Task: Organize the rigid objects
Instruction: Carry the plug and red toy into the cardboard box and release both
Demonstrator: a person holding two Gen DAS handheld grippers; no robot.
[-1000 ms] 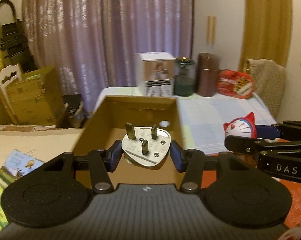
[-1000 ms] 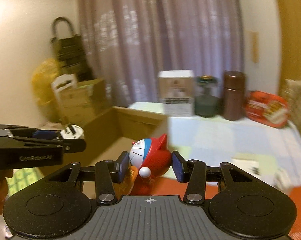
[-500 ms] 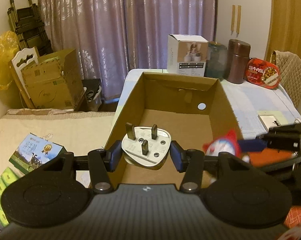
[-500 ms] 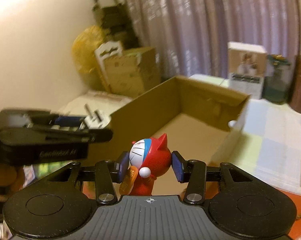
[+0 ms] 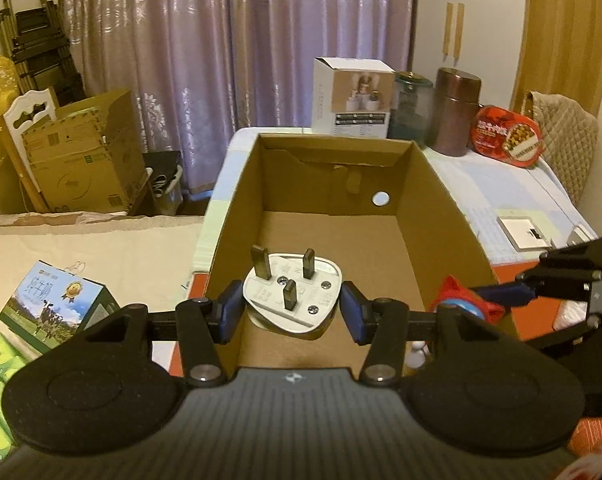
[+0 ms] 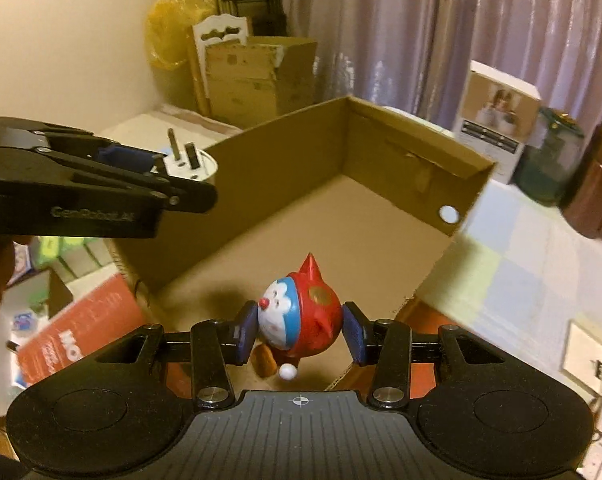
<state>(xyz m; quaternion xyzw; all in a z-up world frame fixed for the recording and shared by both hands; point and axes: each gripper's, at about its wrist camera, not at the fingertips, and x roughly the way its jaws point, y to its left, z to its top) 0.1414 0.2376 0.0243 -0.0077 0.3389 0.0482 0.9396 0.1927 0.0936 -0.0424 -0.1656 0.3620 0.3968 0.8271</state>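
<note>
Purple curtains (image 5: pixel 237 40) hang behind. Your tilted-down left gripper (image 5: pixel 291 312) pinches a white plug (image 5: pixel 291 298); your right gripper (image 6: pixel 299 332) squeezes a round toy (image 6: pixel 301 316) over the cardboard box (image 6: pixel 381 152).

We note mauve curtains (image 5: pixel 237 60) covering the window, cream walls (image 6: pixel 81 40), a wooden door frame (image 5: pixel 565 28), and warm, dim lighting.

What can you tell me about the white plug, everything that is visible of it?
The plug is white, glossy plastic by its look, with a rounded triangular body. Three dark flat pins stand up from its face, and small screws show between them. It is held off the ground, tilted, pins pointing up, over the near end of the open cardboard box. Only the blue pads of the left gripper touch it, one on each side.
</note>
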